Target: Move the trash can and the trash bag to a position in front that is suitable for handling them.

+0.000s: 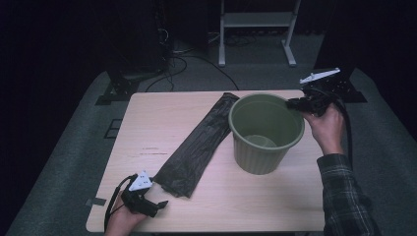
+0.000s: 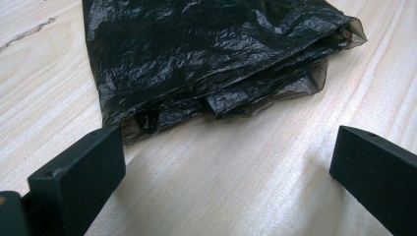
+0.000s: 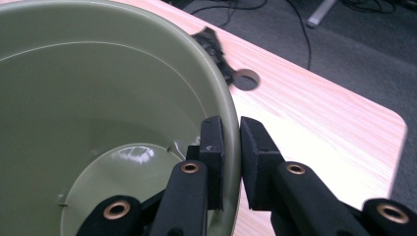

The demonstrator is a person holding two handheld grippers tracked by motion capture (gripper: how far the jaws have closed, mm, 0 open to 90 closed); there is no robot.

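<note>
Right gripper [image 3: 231, 162] clamps the stiff, light green bin [image 1: 265, 132] by its rim, left gripper [image 2: 221, 167] gapes wide before the limp, slippery black bag [image 2: 211, 59], best pinched at its folded edge.

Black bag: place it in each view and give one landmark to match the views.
High view: black bag lies mid-table, left of the bin.
Left gripper view: upper half, its end before the open tongs.
Right gripper view: a scrap past the bin's rim.
Shared landmark: the wooden table.
</note>
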